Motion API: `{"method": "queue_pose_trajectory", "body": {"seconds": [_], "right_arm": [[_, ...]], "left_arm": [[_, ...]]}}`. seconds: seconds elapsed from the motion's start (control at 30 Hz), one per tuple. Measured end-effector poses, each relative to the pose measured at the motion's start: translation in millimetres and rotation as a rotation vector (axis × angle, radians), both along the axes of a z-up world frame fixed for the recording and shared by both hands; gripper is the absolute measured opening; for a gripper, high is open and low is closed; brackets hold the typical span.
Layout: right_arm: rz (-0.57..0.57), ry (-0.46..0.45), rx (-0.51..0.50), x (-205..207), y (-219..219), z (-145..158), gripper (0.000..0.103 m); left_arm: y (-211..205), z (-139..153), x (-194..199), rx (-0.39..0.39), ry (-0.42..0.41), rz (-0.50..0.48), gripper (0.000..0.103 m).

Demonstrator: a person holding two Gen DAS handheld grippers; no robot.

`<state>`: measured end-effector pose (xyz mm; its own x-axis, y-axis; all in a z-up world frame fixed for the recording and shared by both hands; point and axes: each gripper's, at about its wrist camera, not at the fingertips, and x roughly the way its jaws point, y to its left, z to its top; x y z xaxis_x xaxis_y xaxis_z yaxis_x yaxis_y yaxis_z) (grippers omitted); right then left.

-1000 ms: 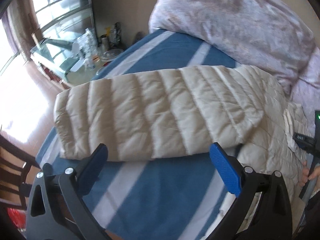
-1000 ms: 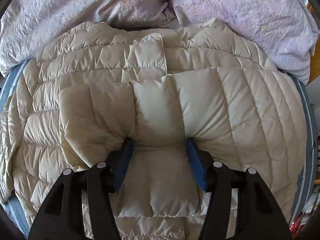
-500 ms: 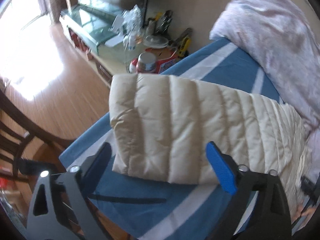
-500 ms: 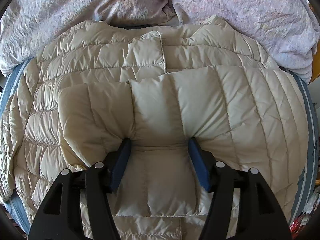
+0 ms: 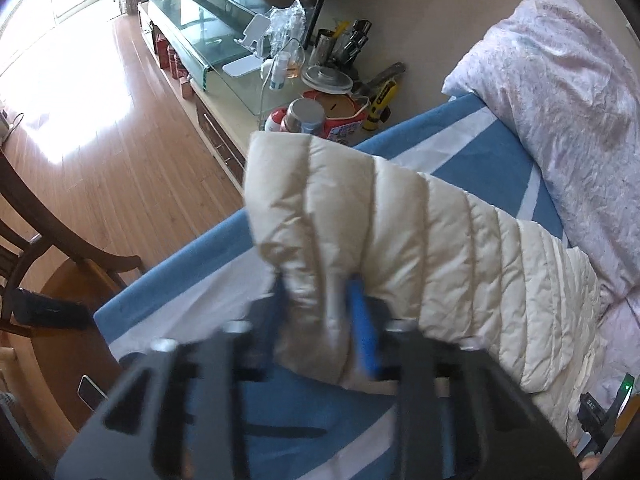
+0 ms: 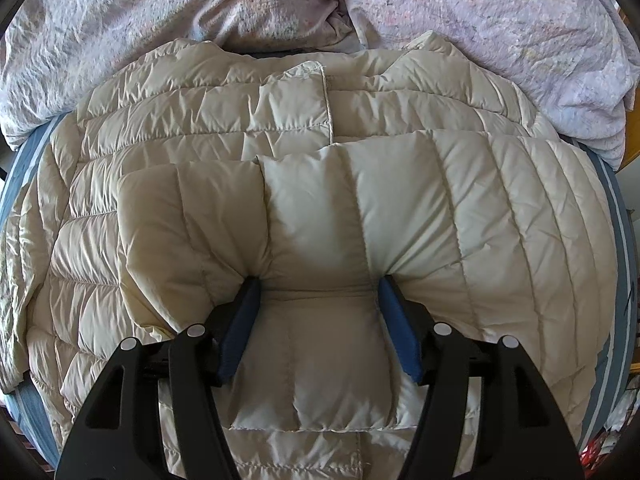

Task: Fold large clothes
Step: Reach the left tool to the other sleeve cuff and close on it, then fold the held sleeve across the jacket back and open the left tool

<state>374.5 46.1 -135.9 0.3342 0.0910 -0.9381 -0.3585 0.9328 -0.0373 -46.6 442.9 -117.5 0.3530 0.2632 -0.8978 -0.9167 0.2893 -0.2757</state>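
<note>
1. The left gripper (image 5: 320, 316) is closing its jaws on the cuff end of the cream down jacket's sleeve (image 5: 420, 240), padding bunching between the blue pads.
2. That sleeve is stretching away up and to the right of this gripper, its long axis running across the blue striped bed (image 5: 460, 132) toward the jacket's body.
3. The jacket (image 6: 200, 128) is lying spread on the bed, below the lilac duvet (image 6: 500, 20).
4. The right gripper (image 6: 320, 320) is standing half wide, its pads pressing a fold of the other sleeve (image 6: 460, 208), already laid across the body.
5. The left hand alone looks placed to carry its sleeve inward.
</note>
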Motion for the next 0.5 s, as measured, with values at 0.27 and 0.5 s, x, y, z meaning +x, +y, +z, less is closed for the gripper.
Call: {"method": "queue_pose_trajectory", "body": {"seconds": [0.27, 0.5], "right_arm": [[0.012, 0.005, 0.001, -1, -1, 1, 0.065], [0.020, -0.002, -0.009, -5, -1, 3, 0.067]], "left_arm": [[-9, 33, 25, 0.068, -0.023, -0.068, 0.003], [-41, 106, 89, 0.172, -0.150, -0.238, 0.002]]}}
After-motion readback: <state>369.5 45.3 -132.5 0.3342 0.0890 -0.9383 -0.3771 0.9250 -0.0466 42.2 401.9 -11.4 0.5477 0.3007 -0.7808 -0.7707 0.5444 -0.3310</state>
